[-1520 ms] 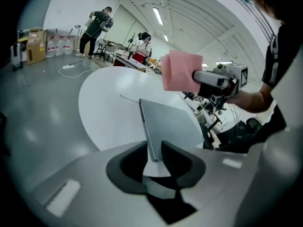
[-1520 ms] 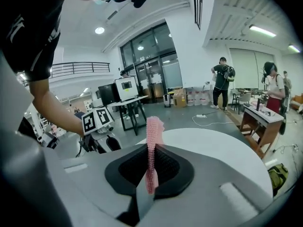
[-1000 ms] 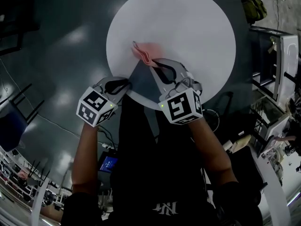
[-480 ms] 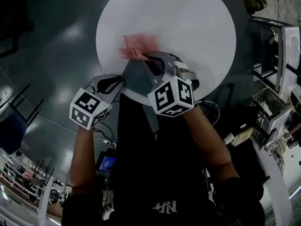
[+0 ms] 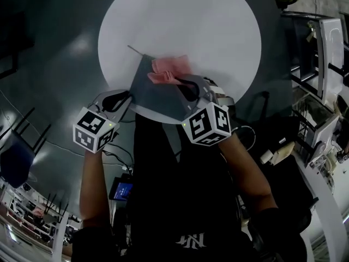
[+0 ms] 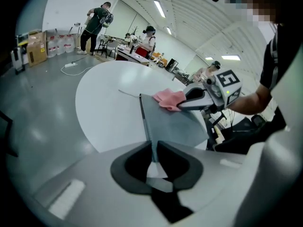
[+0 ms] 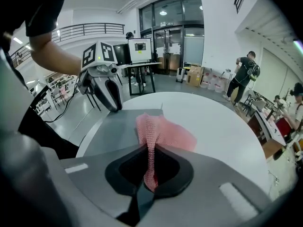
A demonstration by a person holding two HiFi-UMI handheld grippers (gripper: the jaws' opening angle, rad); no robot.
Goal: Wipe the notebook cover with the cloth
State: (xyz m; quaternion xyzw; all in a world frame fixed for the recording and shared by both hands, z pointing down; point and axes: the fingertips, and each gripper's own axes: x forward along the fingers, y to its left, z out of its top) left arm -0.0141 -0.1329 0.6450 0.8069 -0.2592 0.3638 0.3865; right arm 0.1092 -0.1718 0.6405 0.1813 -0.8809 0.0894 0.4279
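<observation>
At notebook (image 5: pixel 155 94) corner: left claw (image 6: pixel 152 157) clamped on it, thin, stiff, probably light and slidey; right claw (image 7: pixel 149 171) pinching soft limp cloth (image 7: pixel 165 132), bunched atop notebook.

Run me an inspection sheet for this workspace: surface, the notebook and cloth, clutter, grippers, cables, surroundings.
Surface: round white table on a grey floor.
Job's things: grey notebook lies closed at the table's near edge; pink cloth rests on its cover.
Clutter: nothing seen on the table.
Grippers: left gripper, jaws shut on the notebook's edge; right gripper, jaws shut on the cloth.
Cables: white cable lies on the floor beyond the table.
Surroundings: people at benches in the background; cardboard boxes by the wall.
</observation>
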